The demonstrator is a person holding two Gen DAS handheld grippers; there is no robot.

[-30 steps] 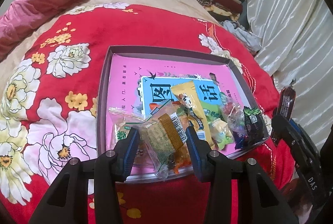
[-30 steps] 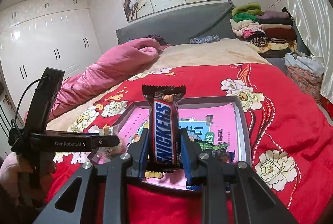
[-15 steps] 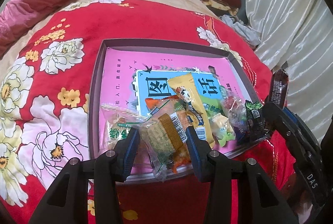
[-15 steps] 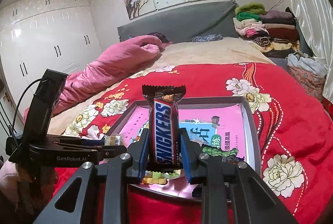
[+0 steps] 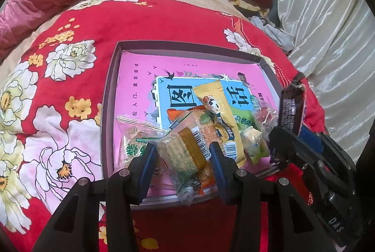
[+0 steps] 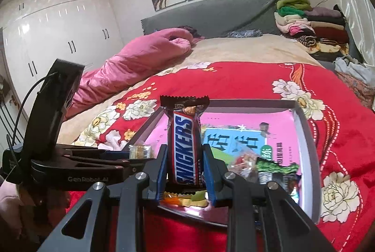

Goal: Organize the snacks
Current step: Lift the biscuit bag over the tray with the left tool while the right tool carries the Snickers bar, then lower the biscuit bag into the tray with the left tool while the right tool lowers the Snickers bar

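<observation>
The Snickers bar [image 6: 186,146], clamped in the right gripper [image 6: 185,172], has been brought nearer over the tray [image 6: 307,135]; a clear biscuit packet [image 5: 185,156] is held by the left gripper [image 5: 182,170]. Placement appears imminent.

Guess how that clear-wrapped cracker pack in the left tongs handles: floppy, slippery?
The cracker pack probably keeps its shape in the middle: the biscuits inside look like a firm block. Its crimped clear end hangs loose below the left tongs, so expect floppy tails. The glossy film looks slippery, and the crackers could crack under a hard squeeze.
</observation>
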